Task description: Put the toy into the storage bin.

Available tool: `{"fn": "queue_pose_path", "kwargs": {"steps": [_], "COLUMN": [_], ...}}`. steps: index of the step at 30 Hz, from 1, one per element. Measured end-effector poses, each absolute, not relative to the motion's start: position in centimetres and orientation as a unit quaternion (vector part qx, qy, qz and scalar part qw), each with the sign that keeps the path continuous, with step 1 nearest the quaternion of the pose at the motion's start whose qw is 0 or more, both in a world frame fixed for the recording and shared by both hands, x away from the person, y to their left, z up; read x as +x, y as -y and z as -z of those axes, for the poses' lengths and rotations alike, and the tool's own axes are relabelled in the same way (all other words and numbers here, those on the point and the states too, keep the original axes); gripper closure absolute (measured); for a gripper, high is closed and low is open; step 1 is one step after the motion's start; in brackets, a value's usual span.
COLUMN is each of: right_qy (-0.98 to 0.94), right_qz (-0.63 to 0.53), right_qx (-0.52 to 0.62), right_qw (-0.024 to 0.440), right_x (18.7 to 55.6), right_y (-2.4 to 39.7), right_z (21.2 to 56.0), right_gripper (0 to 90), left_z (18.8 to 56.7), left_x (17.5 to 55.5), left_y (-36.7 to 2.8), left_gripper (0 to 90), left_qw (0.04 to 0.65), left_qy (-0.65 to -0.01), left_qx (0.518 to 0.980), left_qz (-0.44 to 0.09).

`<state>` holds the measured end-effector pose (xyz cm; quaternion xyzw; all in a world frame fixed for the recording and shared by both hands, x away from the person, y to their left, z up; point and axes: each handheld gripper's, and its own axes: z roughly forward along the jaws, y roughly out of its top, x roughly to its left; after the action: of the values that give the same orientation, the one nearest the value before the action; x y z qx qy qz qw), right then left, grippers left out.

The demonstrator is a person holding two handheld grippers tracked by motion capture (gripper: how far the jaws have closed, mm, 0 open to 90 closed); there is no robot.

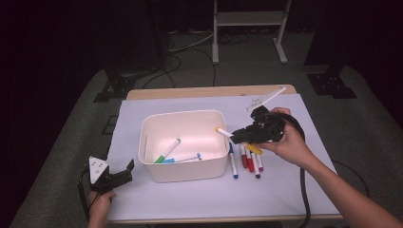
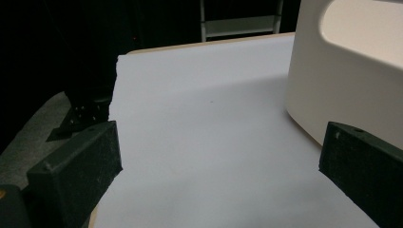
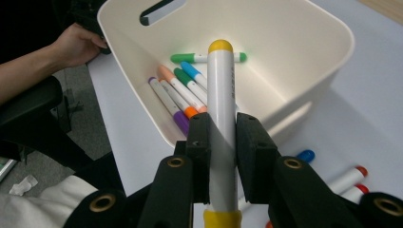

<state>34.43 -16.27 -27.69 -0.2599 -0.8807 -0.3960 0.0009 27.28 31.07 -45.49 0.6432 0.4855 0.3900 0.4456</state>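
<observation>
The right gripper (image 3: 222, 142) clamps a yellow marker (image 3: 221, 109) above the bin's (image 1: 183, 172) right rim, where an early release could drop it outside; the left gripper (image 1: 116, 178) rests wide at the table's front-left corner.

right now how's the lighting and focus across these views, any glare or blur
High view: dim, dark surround, the white bin glows slightly, soft overall. Left gripper view: bin wall casts a soft shadow on the sheet, near jaws blurred. Right gripper view: brightest, the yellow-capped marker sharp, no harsh glare.
</observation>
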Motion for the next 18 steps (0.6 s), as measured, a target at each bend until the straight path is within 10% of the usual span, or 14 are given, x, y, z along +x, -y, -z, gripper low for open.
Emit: {"fn": "queue_pose_path", "kwargs": {"steps": [18], "right_qy": [0.902], "right_qz": [0.380], "right_qx": [-0.201], "right_qw": [0.030], "right_x": [34.9], "right_y": [10.0], "right_z": [26.7], "right_gripper": [75.4], "left_z": [45.5], "left_x": [27.3], "left_y": [-31.0], "left_gripper": [0.0], "left_qw": [0.445], "left_qy": [-0.483], "left_qx": [0.644], "left_qz": [-0.392]}}
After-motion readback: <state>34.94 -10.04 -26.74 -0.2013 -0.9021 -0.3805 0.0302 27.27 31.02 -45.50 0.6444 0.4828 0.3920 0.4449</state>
